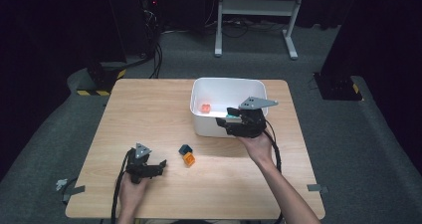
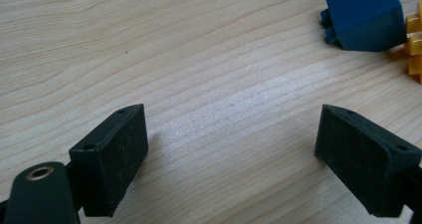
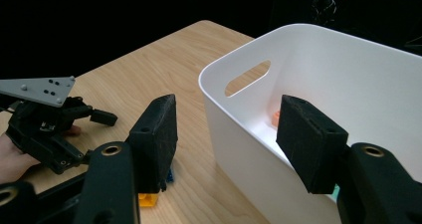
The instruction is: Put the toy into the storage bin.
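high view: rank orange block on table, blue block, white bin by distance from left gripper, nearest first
From the left gripper:
1. orange block, just to its right on the table.
2. blue block, behind the orange one, touching it.
3. white bin, far right.

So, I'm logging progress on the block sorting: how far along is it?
Partly done. An orange block and a teal one lie inside the white bin. The right gripper hangs open at the bin's near wall, holding nothing. Left: the blue block and yellow-orange block on the table, just ahead of the open left gripper.
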{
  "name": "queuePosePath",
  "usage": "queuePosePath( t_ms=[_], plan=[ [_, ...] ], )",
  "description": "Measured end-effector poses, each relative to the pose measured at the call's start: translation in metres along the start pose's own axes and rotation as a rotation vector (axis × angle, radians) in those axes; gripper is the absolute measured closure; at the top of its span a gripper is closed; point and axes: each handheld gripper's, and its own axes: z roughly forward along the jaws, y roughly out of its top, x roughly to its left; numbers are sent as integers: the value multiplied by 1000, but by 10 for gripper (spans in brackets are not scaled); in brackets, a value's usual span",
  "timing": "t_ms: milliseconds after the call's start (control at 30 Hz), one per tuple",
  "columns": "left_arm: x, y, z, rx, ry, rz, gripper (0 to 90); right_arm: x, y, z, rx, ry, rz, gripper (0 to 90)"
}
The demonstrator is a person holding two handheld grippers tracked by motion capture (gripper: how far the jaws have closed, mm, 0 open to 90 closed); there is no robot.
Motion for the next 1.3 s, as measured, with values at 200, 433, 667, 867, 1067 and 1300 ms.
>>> queuePosePath(
  t_ms=[200,433,667,867,1067,1300],
  plan=[
    [0,0,0,0,0,0,131,5,-9,1,2,16,8,418],
    [0,0,0,0,0,0,131,15,-23,11,17,38,7,433],
    [0,0,0,0,1,-1,131,27,-36,24,48,67,7,434],
    [0,0,0,0,0,-1,131,35,-50,37,72,79,5,434],
    [0,0,0,0,1,-1,131,41,-64,48,95,93,11,432],
    [0,0,0,0,1,-1,131,49,-76,61,119,111,17,429]
  ],
)
